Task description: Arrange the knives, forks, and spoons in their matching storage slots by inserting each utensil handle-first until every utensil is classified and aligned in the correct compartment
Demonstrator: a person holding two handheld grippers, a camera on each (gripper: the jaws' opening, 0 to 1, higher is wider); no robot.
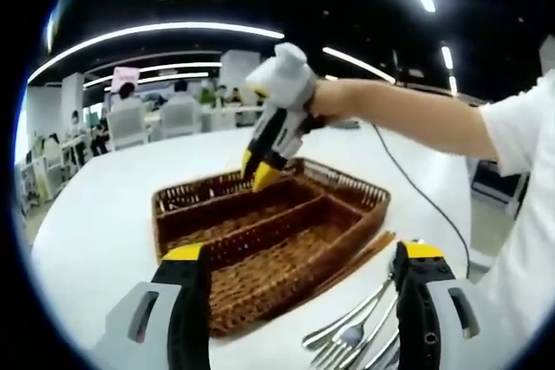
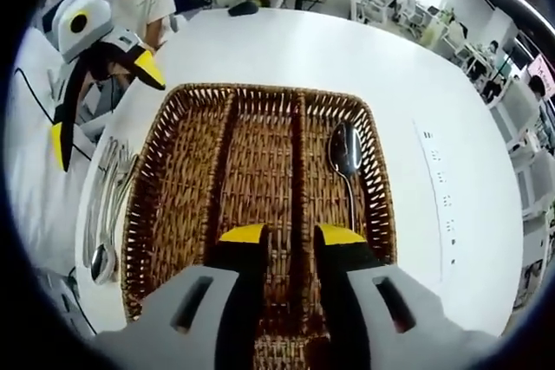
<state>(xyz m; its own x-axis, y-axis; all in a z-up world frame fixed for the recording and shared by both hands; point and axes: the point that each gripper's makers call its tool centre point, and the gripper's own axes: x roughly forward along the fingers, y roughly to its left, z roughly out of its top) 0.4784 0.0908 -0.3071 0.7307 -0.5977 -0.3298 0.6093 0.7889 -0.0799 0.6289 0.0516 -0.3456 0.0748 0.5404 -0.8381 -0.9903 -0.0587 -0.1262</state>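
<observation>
Right in front of your left gripper [image 1: 299, 266], its two yellow-tipped jaws stand wide apart and hold nothing. Just ahead of its right jaw lies the loose pile of cutlery [image 1: 355, 335] on the white table [image 1: 95, 231]; you can see a fork and some long shiny handles there. These pieces are thin, hard metal, so they look light, stiff and slippery, and they lie flat and close together. Pinch one across the narrow neck or handle, and lift only one at a time so the others do not slide. A bit further, between the jaws, sits the brown wicker tray [image 1: 347, 186] with its long slots. Beyond the tray, your right gripper [image 1: 258, 172] hangs over the far slot. In the right gripper view, the right gripper [image 2: 290, 234] has its jaws close together with only a small gap, and nothing is between them. Just past its tips, one spoon [image 2: 346, 158] lies in the slot to the right, bowl end away from you. The other two slots look bare. Off to the left of the tray rests the same pile of cutlery [image 2: 108, 201], with the left gripper [image 2: 91, 84] above it.
</observation>
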